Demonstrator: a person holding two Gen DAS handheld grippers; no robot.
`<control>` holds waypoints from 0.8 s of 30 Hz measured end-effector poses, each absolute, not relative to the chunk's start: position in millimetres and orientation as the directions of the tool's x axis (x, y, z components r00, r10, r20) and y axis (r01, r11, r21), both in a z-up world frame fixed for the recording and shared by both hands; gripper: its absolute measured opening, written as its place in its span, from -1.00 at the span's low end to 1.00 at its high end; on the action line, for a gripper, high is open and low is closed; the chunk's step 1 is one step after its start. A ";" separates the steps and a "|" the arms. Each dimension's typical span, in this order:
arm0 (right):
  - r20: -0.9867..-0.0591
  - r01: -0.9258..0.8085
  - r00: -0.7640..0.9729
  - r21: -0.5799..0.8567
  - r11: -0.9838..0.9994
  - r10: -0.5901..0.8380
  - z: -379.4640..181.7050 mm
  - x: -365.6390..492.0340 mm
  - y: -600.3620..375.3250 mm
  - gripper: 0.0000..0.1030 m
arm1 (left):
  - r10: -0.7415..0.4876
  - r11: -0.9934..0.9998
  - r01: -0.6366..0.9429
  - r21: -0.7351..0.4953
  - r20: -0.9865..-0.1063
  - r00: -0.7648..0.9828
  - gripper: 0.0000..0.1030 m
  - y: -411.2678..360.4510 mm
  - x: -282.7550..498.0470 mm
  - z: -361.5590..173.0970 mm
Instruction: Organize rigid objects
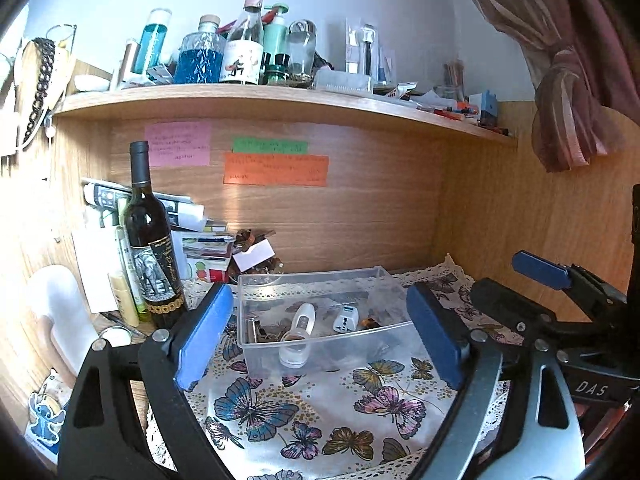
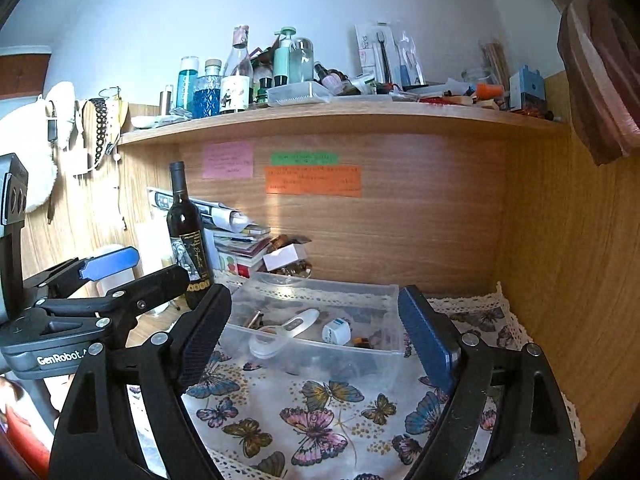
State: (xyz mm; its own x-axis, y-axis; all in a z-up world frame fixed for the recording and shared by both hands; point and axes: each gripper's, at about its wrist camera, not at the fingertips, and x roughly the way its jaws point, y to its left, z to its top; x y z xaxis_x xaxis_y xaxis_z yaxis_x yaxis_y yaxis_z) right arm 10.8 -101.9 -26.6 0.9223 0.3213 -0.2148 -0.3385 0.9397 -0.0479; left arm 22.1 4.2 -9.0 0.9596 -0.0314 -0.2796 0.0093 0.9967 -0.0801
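A clear plastic bin (image 1: pixel 326 346) (image 2: pixel 316 360) stands on the butterfly cloth (image 1: pixel 320 412) (image 2: pixel 320 412). In it lie a white thermometer (image 1: pixel 298 330) (image 2: pixel 286 330), a white plug adapter (image 1: pixel 345 319) (image 2: pixel 336 332), a metal piece (image 1: pixel 253 330) (image 2: pixel 255 318) and a small brown item (image 1: pixel 370 323) (image 2: pixel 362 342). My left gripper (image 1: pixel 320 336) is open and empty, hovering in front of the bin. My right gripper (image 2: pixel 320 336) is open and empty, also in front of the bin. Each gripper shows in the other's view, the right one (image 1: pixel 540 280) and the left one (image 2: pixel 112 276).
A dark wine bottle (image 1: pixel 152 240) (image 2: pixel 188 236) stands left of the bin beside stacked papers and boxes (image 1: pixel 192 232) (image 2: pixel 236 236). A shelf (image 1: pixel 280 100) (image 2: pixel 340 114) above carries several bottles and clutter. Wooden walls close the back and right.
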 end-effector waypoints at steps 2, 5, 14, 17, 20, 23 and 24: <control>-0.212 -0.339 0.923 -0.048 0.940 0.322 -26.9 9.4 -101.8 0.64 | -0.027 0.997 0.006 -0.076 -0.276 0.961 0.77 2.7 20.1 -8.7; -0.210 -0.340 0.922 -0.040 0.939 0.325 -27.1 8.9 -102.5 0.66 | -0.021 0.998 0.002 -0.067 -0.273 0.962 0.78 2.7 19.6 -8.7; -0.216 -0.343 0.919 -0.029 0.939 0.329 -28.7 11.4 -102.2 0.67 | -0.017 0.997 -0.004 -0.074 -0.275 0.961 0.85 6.2 21.9 -9.3; -0.215 -0.343 0.919 -0.022 0.939 0.331 -28.6 12.7 -102.3 0.68 | -0.015 0.997 -0.006 -0.075 -0.272 0.962 0.87 6.8 21.8 -9.0; -0.215 -0.341 0.920 -0.020 0.940 0.329 -28.7 13.0 -102.1 0.68 | -0.013 0.997 -0.007 -0.071 -0.270 0.963 0.87 6.7 21.5 -8.9; -0.213 -0.341 0.920 -0.018 0.940 0.330 -28.4 13.0 -102.5 0.68 | -0.014 0.997 -0.006 -0.071 -0.269 0.963 0.87 6.4 21.7 -8.7; -0.213 -0.340 0.920 -0.018 0.940 0.329 -28.2 13.0 -102.0 0.68 | -0.014 0.997 -0.005 -0.071 -0.270 0.963 0.88 6.5 21.6 -8.8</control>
State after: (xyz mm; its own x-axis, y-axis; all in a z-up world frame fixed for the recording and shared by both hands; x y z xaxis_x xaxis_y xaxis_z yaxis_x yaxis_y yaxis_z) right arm 13.0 -102.0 -28.2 0.9199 0.3290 -0.2133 -0.3404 0.9401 -0.0177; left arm 21.6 6.5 -8.8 0.9629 -0.0144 -0.2696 -0.0051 0.9974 -0.0713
